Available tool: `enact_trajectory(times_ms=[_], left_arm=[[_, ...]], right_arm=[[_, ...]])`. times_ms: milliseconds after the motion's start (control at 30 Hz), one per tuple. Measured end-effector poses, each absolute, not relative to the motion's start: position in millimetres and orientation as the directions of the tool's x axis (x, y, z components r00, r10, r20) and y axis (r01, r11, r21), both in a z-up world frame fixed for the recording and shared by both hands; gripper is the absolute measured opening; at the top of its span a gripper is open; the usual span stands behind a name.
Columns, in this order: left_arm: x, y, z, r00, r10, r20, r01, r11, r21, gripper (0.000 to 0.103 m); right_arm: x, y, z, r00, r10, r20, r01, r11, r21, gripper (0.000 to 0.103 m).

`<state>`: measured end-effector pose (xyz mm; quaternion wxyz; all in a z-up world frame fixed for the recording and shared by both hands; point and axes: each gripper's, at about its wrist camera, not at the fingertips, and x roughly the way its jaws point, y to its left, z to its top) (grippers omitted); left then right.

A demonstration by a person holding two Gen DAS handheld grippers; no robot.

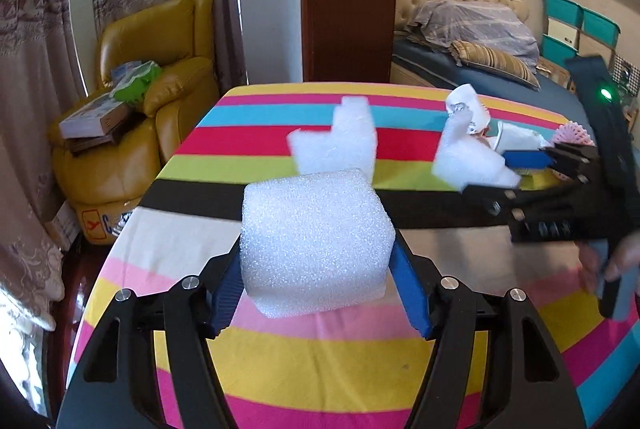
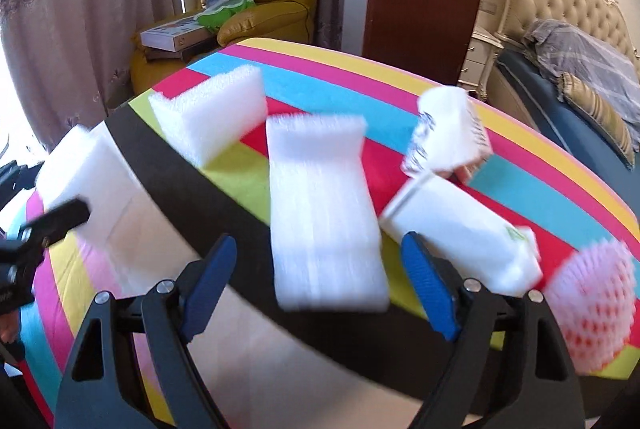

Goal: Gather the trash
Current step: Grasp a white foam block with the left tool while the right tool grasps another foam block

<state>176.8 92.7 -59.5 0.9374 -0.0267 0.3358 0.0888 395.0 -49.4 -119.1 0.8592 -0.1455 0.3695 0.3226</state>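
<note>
Right-wrist view was motion-blurred. Left gripper (image 1: 318, 261) clamped the foam block (image 1: 316, 241); right gripper (image 2: 316, 269) gaped around the foam strip (image 2: 324, 213), striped tablecloth (image 1: 320, 357) underneath.

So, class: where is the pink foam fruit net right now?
In the right wrist view the pink foam fruit net lies at the far right on the striped tablecloth, beside the white carton.

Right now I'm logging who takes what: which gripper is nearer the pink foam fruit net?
Right. The right gripper hovers open over the long foam strip, with the pink fruit net just beyond its outer side. The left gripper is farther off, closed on a foam block.
</note>
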Motion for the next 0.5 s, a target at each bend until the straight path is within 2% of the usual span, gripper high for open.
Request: enact_trajectory(times_ms=[33, 67, 100, 133, 233, 500], left_arm=[[175, 94, -60, 0.758, 0.148, -0.635, -0.188, 0.982, 0.004, 0.063], [172, 94, -60, 0.758, 0.15, -0.635, -0.191, 0.982, 0.004, 0.063], [169, 94, -60, 0.757, 0.153, -0.635, -0.194, 0.981, 0.004, 0.063], [168, 93, -60, 0.757, 0.153, -0.635, -0.196, 0.981, 0.004, 0.063], [165, 87, -59, 0.76, 0.153, -0.632, -0.192, 0.981, 0.006, 0.063], [164, 56, -57, 0.769, 0.117, -0.629, -0.157, 0.988, -0.007, 0.063]], right_arm=[[399, -46, -121, 0.511, 0.448, -0.734, -0.663, 0.748, -0.005, 0.074], [402, -44, -124, 0.504, 0.444, -0.741, -0.663, 0.749, -0.003, 0.066], [405, -42, -125, 0.501, 0.433, -0.749, -0.658, 0.753, -0.005, 0.054], [404, -44, -124, 0.523, 0.419, -0.742, -0.641, 0.767, -0.019, 0.052], [396, -54, -117, 0.533, 0.454, -0.714, -0.639, 0.769, 0.012, 0.051], [343, -99, -105, 0.613, 0.435, -0.659, -0.579, 0.816, 0.0, 0.05]])
